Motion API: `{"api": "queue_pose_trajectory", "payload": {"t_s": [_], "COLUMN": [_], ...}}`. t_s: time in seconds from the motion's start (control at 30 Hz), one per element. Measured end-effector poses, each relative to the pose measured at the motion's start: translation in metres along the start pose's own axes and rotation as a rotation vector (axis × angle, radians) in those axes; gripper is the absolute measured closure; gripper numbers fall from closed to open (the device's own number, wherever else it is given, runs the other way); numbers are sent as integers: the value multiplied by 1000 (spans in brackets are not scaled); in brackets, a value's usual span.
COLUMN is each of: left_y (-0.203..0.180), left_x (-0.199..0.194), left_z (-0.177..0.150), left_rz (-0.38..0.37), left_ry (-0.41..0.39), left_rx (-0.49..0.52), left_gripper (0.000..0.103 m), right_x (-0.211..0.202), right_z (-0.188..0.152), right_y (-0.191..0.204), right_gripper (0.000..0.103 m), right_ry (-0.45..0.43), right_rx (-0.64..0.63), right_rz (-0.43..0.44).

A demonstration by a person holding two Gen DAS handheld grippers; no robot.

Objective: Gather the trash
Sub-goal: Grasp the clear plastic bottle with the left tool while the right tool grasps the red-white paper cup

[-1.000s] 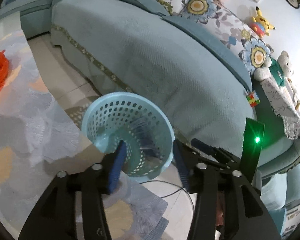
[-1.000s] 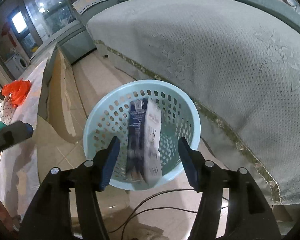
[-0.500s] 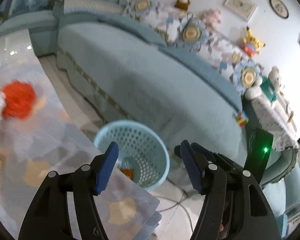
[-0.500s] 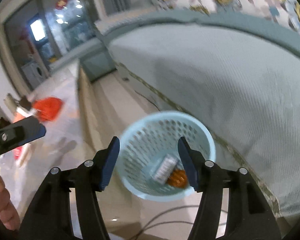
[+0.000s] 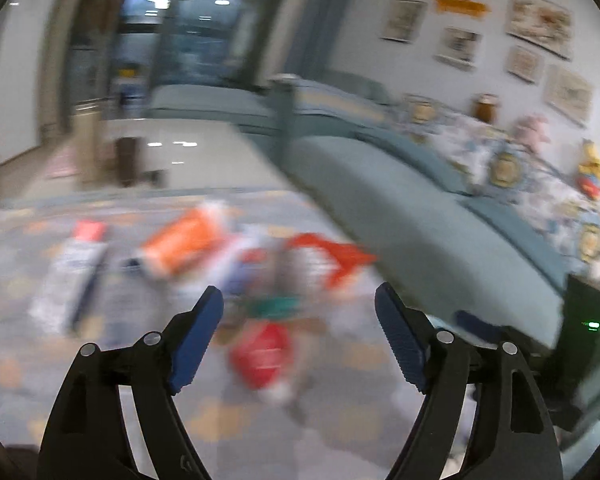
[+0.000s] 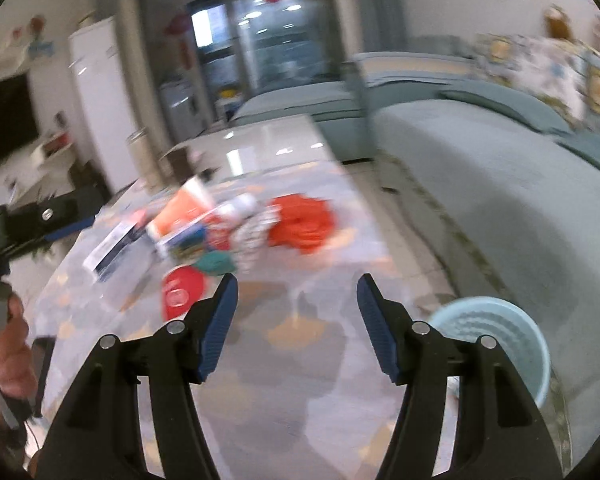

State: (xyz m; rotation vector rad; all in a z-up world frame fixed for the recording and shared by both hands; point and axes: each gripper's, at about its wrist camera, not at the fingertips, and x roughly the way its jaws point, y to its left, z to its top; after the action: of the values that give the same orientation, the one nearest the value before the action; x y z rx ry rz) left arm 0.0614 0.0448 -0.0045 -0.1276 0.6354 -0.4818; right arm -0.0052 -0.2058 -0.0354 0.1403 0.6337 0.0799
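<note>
Right now both of your tools carry nothing: the left gripper (image 5: 299, 304) has its jaws spread wide, and the right gripper (image 6: 297, 292) is just as wide. The trash sits in a loose heap on the table (image 6: 300, 380), all of it blurred: a red round piece (image 6: 182, 291) nearest you, a crumpled red-orange bag (image 6: 302, 220) on the sofa (image 6: 500, 184) side, an orange-and-white carton (image 6: 184, 210) and a flat dark-and-white box (image 6: 114, 250) further back. The basket (image 6: 496, 334) stands on the floor beside the table, low to your right. I'd expect all of this to be light; the bag looks soft and will crush, so pinch a bunched fold. The carton seems stiffer, so close across its narrow sides
</note>
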Motion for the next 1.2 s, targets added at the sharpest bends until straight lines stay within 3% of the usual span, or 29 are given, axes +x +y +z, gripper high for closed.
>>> {"api": "queue_pose_trajectory", "payload": {"t_s": [0.2, 0.33, 0.47, 0.63, 0.7, 0.8, 0.87, 1.07, 1.17, 1.2], "left_y": [61, 96, 123, 130, 133, 133, 132, 130, 131, 130], "left_x": [17, 40, 56, 72, 80, 89, 88, 90, 91, 91], "left_z": [-11, -19, -24, -30, -34, -42, -42, -43, -42, -42], "left_rz": [224, 290, 286, 254, 244, 233, 218, 233, 229, 229], "left_ry": [45, 84, 116, 158, 178, 202, 202, 209, 207, 206], "left_rx": [7, -63, -157, -191, -201, -205, -201, -188, -194, -194], "left_gripper": [27, 27, 26, 27, 32, 41, 47, 48, 48, 48], "right_x": [50, 78, 101, 125, 133, 143, 148, 159, 159, 159], "right_z": [-9, -14, -11, -8, -8, -6, -5, -5, -6, -6], "right_y": [50, 65, 70, 62, 57, 54, 53, 69, 82, 86], "right_gripper": [43, 34, 28, 20, 12, 9, 9, 12, 31, 42], "right_ry": [113, 161, 199, 245, 262, 289, 307, 355, 359, 360], "right_rx": [-83, -136, -162, -149, -121, -88, -67, -63, -89, -98], "right_rz": [79, 70, 63, 53, 69, 97, 125, 193, 217, 220]}}
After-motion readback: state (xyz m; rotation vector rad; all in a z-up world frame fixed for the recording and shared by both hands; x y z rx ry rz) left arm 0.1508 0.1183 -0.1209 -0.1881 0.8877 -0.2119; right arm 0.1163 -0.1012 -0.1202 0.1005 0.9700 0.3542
